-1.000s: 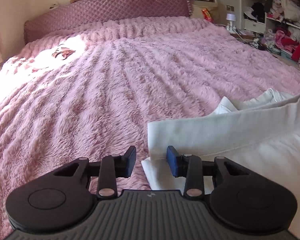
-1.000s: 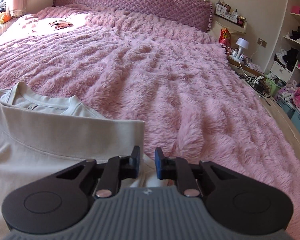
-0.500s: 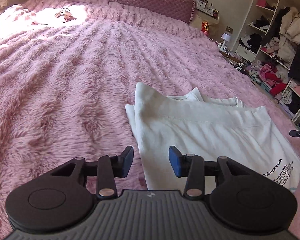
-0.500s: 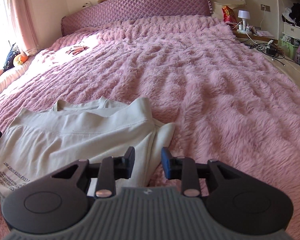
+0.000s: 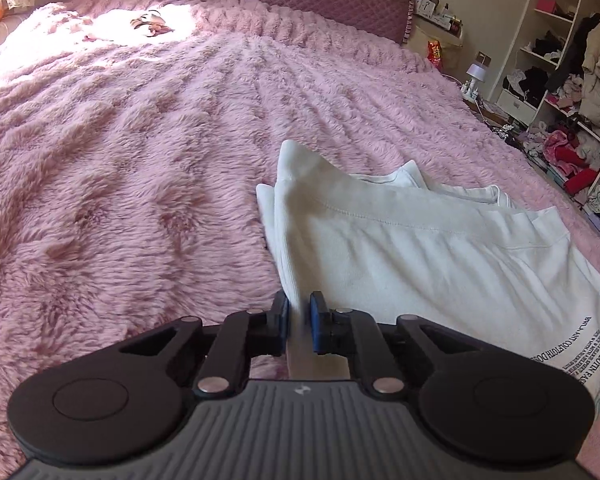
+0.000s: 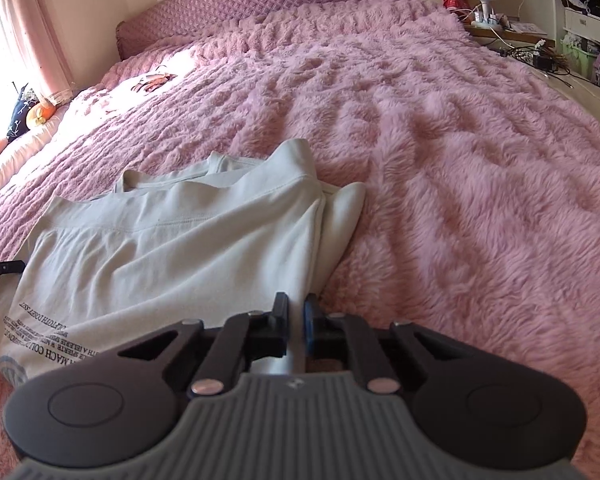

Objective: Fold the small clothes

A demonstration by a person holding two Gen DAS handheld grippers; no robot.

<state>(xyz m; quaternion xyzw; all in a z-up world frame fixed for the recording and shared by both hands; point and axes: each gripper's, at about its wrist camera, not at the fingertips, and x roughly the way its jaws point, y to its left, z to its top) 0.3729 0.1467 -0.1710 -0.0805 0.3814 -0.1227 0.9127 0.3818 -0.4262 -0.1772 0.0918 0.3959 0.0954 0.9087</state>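
Both tongs at the near edge of a partly folded white T-shirt point(image 5: 420, 248) lying on a pink furry blanket point(image 5: 140, 160). The left gripper point(image 5: 299, 322), which stood wide open half a second ago with the shirt's side edge just ahead of its right finger, now has that edge between its blue pads, its jaws closing on the cloth. The right gripper point(image 6: 296, 322), likewise open a moment ago beside the opposite side edge, is now clamped shut on a pinch of fabric. The shirt extends forward from each tong: to the right of the left one, to the left of the right one, its collar at the far end and its printed text near the tongs. With both near corners taken up, the next fold, probably lifting this end toward the collar, appears ready to begin.
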